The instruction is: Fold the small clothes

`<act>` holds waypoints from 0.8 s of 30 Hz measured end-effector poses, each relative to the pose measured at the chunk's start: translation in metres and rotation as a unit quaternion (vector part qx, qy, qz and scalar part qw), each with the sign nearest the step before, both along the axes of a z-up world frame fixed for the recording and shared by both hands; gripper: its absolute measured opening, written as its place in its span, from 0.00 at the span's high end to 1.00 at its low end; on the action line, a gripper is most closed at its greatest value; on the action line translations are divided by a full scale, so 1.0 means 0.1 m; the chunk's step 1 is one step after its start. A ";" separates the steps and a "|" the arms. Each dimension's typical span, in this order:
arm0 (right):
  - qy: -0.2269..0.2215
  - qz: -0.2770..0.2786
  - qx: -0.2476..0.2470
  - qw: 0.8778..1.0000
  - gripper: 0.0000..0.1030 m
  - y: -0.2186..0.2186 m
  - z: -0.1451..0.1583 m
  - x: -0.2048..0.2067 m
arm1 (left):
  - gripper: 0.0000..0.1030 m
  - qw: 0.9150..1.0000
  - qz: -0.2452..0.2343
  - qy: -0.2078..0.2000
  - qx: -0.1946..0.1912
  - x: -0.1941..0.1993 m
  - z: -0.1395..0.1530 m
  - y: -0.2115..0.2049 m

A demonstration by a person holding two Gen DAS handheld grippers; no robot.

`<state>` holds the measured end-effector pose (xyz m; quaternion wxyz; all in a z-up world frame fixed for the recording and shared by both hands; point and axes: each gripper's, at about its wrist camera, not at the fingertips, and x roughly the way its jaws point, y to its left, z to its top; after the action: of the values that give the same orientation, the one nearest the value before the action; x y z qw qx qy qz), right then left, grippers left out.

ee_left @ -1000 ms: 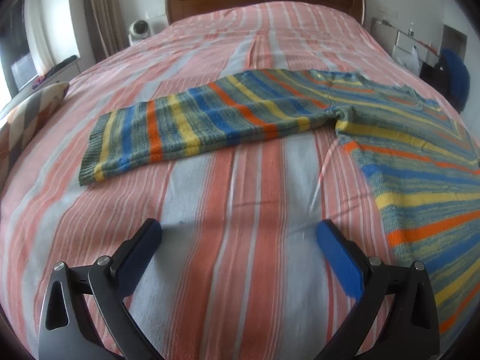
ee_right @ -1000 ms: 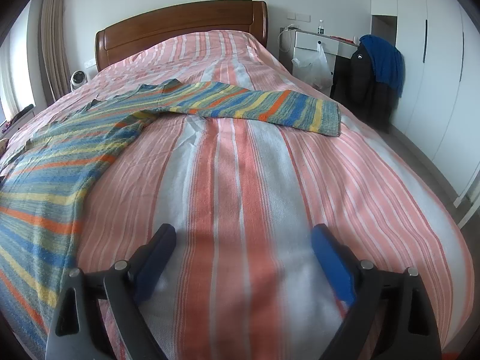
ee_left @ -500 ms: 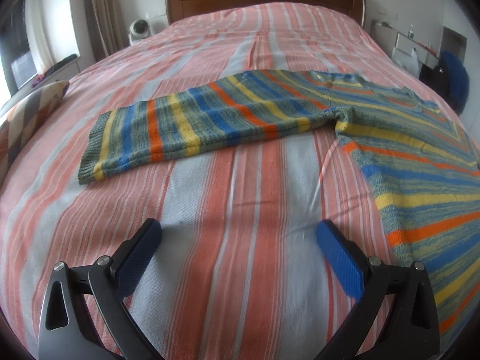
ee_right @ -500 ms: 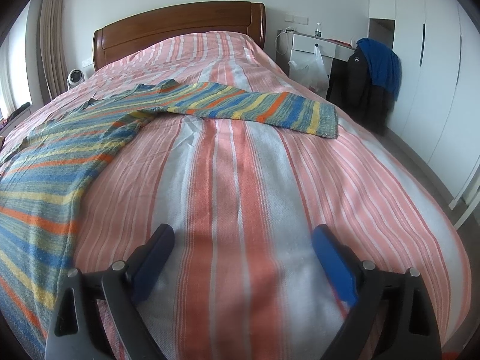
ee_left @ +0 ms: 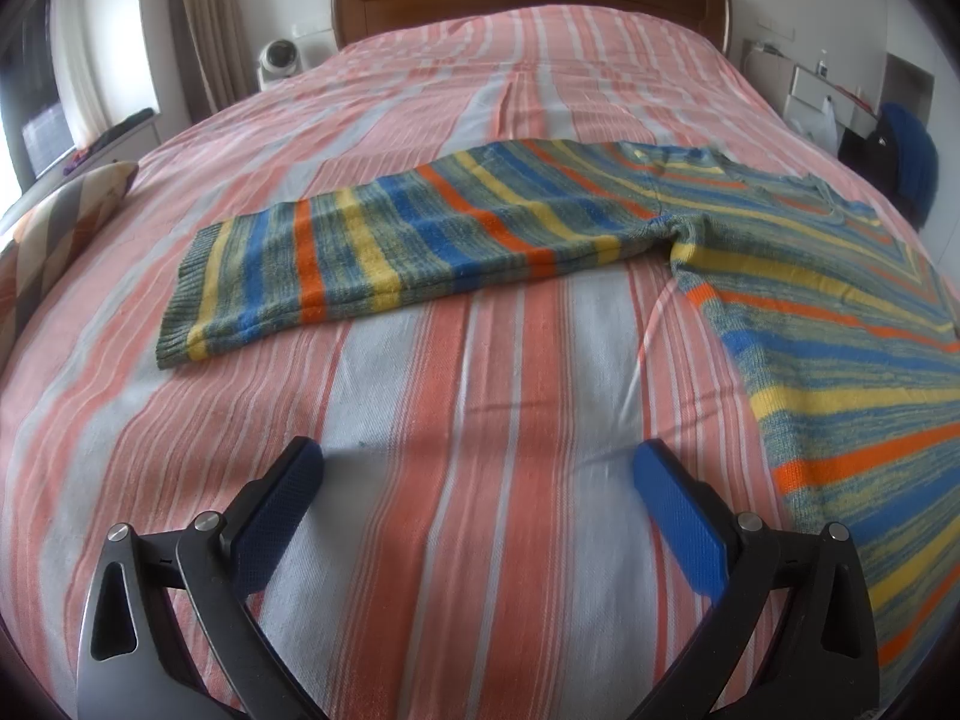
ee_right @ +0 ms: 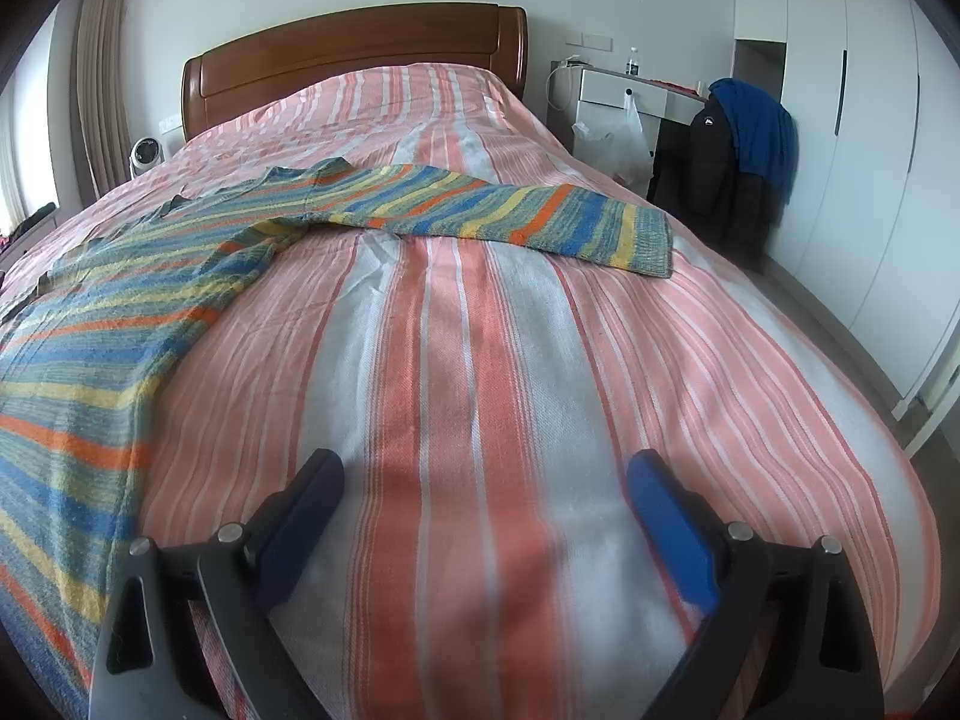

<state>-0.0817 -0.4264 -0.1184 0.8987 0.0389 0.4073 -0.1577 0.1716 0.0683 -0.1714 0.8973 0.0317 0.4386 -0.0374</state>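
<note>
A striped sweater in blue, yellow, orange and grey-green lies spread flat on the bed. In the left wrist view its body point(ee_left: 840, 312) is at the right and its left sleeve point(ee_left: 384, 246) stretches out to the left. In the right wrist view the body point(ee_right: 114, 312) is at the left and the other sleeve point(ee_right: 540, 222) reaches right. My left gripper point(ee_left: 477, 468) is open and empty above the bedspread, short of the left sleeve. My right gripper point(ee_right: 483, 474) is open and empty above the bedspread, short of the right sleeve.
The bed has a pink, orange and white striped cover point(ee_left: 480, 390) and a wooden headboard point(ee_right: 354, 66). A patterned pillow point(ee_left: 54, 234) lies at the left edge. A nightstand point(ee_right: 630, 96), a chair with dark clothes point(ee_right: 744, 144) and white wardrobes point(ee_right: 870, 120) stand to the right.
The right gripper's view has shifted slightly, with the sweater sleeve a little lower and closer in frame. The left gripper has barely moved. Both stay open.
</note>
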 end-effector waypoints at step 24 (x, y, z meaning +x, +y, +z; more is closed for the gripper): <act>-0.013 -0.001 -0.004 1.000 0.08 0.01 -0.02 -0.02 | 0.00 1.000 0.000 0.000 0.000 0.00 0.00 0.00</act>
<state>-0.0837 -0.4255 -0.1203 0.9038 0.0375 0.3953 -0.1597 0.1717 0.0682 -0.1715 0.8972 0.0315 0.4388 -0.0379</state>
